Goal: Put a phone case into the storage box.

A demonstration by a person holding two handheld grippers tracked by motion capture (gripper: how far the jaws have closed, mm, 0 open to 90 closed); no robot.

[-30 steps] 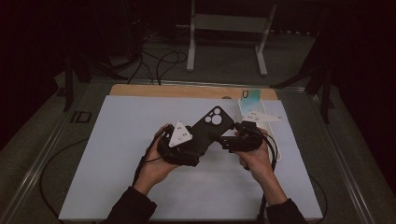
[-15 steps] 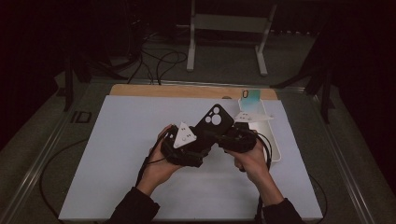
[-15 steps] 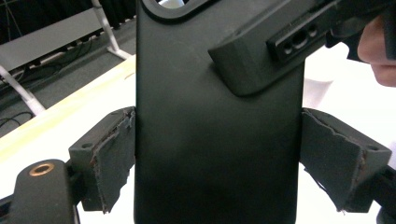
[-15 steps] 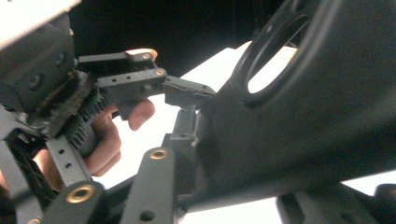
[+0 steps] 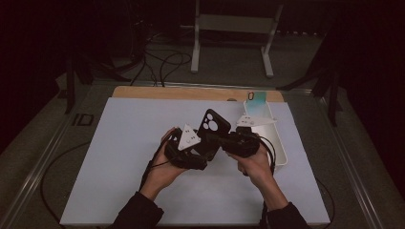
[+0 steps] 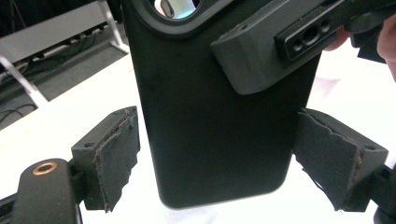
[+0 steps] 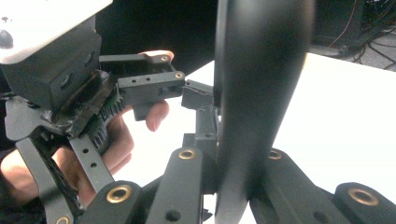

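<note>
The black phone case (image 5: 213,130) is held up above the middle of the desk (image 5: 119,157), standing roughly upright with its camera cut-out at the top. In the right claw view the case (image 7: 261,93) shows edge-on, and the right claw (image 7: 233,186) has just been closing: its two jaws now press on the case's front and back near one long edge. In the left claw view the case's back (image 6: 210,116) hangs between the left claw's (image 6: 219,158) two pads (image 6: 116,154), which stand wide on either side of its lower end, each with a small gap to the case, so this claw grips nothing. A jaw of the right claw (image 6: 261,56) lies across the case's upper right part in that view. In the high view the left claw (image 5: 188,148) sits just left of the case and the right claw (image 5: 229,140) just right of it, each in a hand. A white tray (image 5: 282,148) lies along the desk's right edge, and a pale green card (image 5: 258,98) rests near the far right corner.
</note>
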